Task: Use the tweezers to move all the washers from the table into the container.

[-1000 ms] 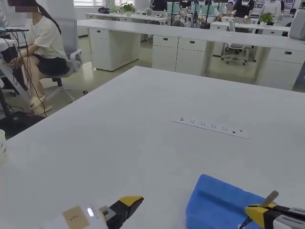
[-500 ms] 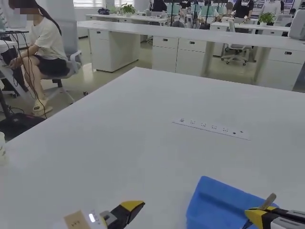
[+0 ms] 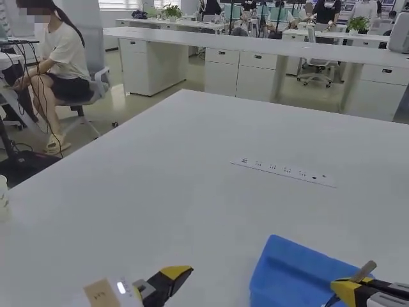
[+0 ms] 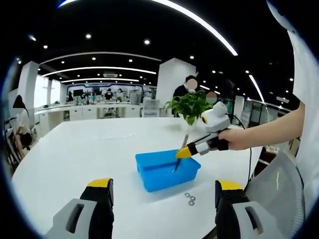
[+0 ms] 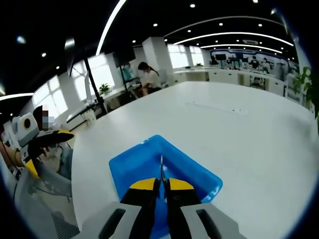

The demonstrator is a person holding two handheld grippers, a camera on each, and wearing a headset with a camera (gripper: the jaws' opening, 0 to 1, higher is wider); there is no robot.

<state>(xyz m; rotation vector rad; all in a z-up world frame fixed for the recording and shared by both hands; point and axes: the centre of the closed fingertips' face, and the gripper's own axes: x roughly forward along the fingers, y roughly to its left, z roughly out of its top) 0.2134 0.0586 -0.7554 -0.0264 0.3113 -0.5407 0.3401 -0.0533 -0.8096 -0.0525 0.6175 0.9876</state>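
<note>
White desk [image 3: 160, 185], big and mostly bare, with a flush socket strip [image 3: 281, 171] toward the far side.

Blue container [image 3: 287, 275]: an open rectangular tray near the desk's near edge, on the right in the head view. It lies between the two grippers.

Left gripper [image 3: 176, 275]: low over the near edge, left of the container and well apart from it. It is roughly level and aimed across the desk toward the tray. Its own view shows the jaws spread wide with nothing between them.

Right gripper [image 5: 162, 181]: jaws pressed together, pinching the tweezers [image 5: 161, 167]. In the left gripper view a hand [image 4: 234, 139] grips it, with the forearm coming in from the right side of that view. The gripper is pitched nose-down over the container.

Tweezers: held roughly upright and slightly tilted. The top end sticks up past the yellow jaw tips, and the tip points down inside the container's walls. Can't tell whether the tip touches the floor or holds anything, as it is too small to make out.

Washers [image 4: 189, 198]: a few small rings on the desk, outside the container. They lie just beside its wall on the near-edge side, bunched together. The exact count is unclear at this size.
</note>
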